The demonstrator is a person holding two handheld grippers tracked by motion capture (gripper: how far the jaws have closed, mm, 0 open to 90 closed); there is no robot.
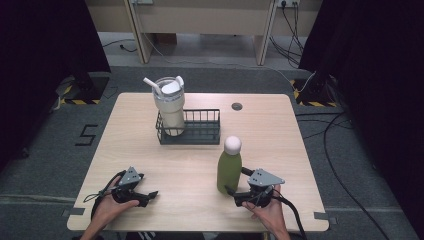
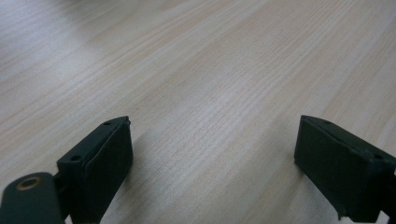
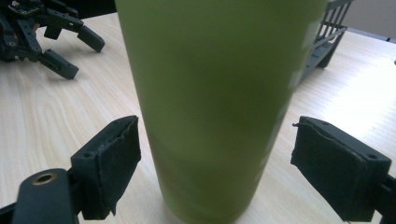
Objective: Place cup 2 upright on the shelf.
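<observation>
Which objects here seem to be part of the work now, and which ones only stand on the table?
Part of the work, as far as the pictures suggest:
- tall green bottle with a white cap, standing between the open jaws
- right gripper

Standing by:
- dark wire basket
- cream tumbler with a straw, inside the basket
- left gripper, open over bare wood

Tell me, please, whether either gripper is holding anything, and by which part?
Nothing held. The right gripper stands open around the green bottle; the left gripper is open.
</observation>
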